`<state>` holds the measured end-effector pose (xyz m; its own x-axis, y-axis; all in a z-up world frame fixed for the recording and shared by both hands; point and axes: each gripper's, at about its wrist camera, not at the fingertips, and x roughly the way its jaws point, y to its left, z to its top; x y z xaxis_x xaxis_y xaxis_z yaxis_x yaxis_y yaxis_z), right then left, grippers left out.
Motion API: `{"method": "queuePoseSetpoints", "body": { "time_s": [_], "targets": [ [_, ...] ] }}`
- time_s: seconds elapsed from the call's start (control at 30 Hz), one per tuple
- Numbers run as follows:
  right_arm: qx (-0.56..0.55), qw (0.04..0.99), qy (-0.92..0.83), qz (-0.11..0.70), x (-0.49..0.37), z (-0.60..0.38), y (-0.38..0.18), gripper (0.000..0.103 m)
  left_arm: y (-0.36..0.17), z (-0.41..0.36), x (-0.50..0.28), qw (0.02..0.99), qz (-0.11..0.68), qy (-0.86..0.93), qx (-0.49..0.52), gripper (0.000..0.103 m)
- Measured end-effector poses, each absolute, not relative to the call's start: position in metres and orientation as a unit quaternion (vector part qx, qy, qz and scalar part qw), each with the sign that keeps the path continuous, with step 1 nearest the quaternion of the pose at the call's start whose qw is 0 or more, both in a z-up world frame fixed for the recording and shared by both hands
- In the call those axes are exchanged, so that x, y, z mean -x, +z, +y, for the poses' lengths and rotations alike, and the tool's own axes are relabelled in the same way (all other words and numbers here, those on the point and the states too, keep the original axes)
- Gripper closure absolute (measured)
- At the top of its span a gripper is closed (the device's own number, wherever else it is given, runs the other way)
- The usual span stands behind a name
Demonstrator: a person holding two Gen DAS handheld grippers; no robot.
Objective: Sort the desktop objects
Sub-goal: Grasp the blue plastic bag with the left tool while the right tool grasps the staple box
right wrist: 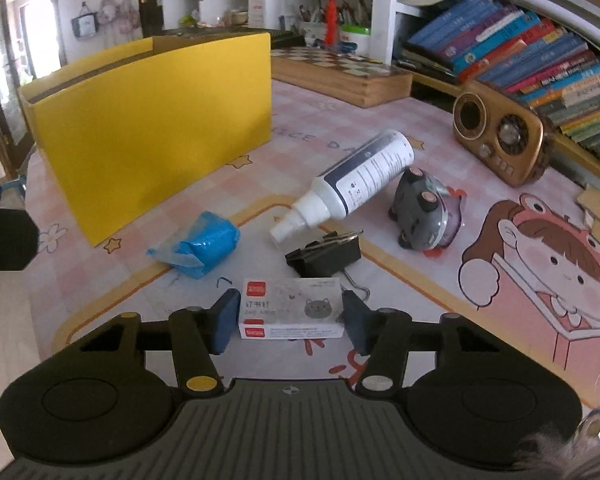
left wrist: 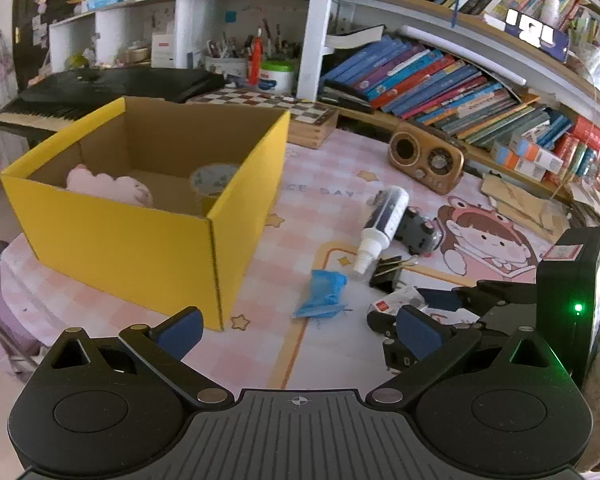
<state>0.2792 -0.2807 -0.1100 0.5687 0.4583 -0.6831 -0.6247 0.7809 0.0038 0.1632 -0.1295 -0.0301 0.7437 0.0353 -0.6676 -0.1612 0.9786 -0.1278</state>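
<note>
My right gripper [right wrist: 290, 320] has its blue pads on both ends of a white staple box [right wrist: 291, 314] that lies on the pink mat. Beyond it lie a black binder clip [right wrist: 326, 257], a blue plastic roll [right wrist: 204, 246], a white spray bottle [right wrist: 350, 184] and a grey toy [right wrist: 422, 212]. The yellow cardboard box [left wrist: 140, 216] stands on the left; a pink plush [left wrist: 108, 186] and a round tin [left wrist: 214, 180] are inside. My left gripper [left wrist: 298, 330] is open and empty, near the box's front corner. The right gripper also shows in the left wrist view [left wrist: 440, 320].
A wooden retro radio [right wrist: 500, 136] stands at the right by a shelf of slanted books [right wrist: 540, 56]. A chessboard box [right wrist: 340, 72] lies behind the yellow box. A black keyboard [left wrist: 100, 92] is at the far left. The blue roll also shows in the left wrist view [left wrist: 324, 292].
</note>
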Motion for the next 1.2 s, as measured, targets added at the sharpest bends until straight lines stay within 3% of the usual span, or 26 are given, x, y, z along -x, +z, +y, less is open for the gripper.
{"method": "queuePoseSetpoints", "body": {
  "time_s": [0.57,0.73,0.83,1.03,1.1,1.2],
  "targets": [
    [0.101,0.908,0.197,0.356,-0.254,-0.346,-0.089,0.052,-0.057,-0.176,-0.207,0.929,0.366,0.025,0.046,0.001],
    [0.083,0.905,0.191,0.371,-0.245,-0.359,-0.085,0.052,-0.080,-0.177,-0.232,0.925,0.375,0.060,0.015,0.007],
    [0.084,0.903,0.194,0.373,-0.242,-0.360,-0.083,0.052,-0.092,-0.171,-0.243,0.919,0.387,0.067,0.024,0.015],
    [0.087,0.901,0.198,0.375,-0.241,-0.362,-0.082,0.052,-0.103,-0.169,-0.251,0.919,0.388,0.066,0.017,0.046],
    [0.085,0.901,0.198,0.377,-0.240,-0.362,-0.082,0.052,-0.100,-0.169,-0.252,0.920,0.386,0.062,0.016,0.069],
    [0.083,0.901,0.202,0.375,-0.238,-0.361,-0.081,0.052,-0.099,-0.169,-0.253,0.920,0.389,0.052,0.017,0.073]
  ]
}}
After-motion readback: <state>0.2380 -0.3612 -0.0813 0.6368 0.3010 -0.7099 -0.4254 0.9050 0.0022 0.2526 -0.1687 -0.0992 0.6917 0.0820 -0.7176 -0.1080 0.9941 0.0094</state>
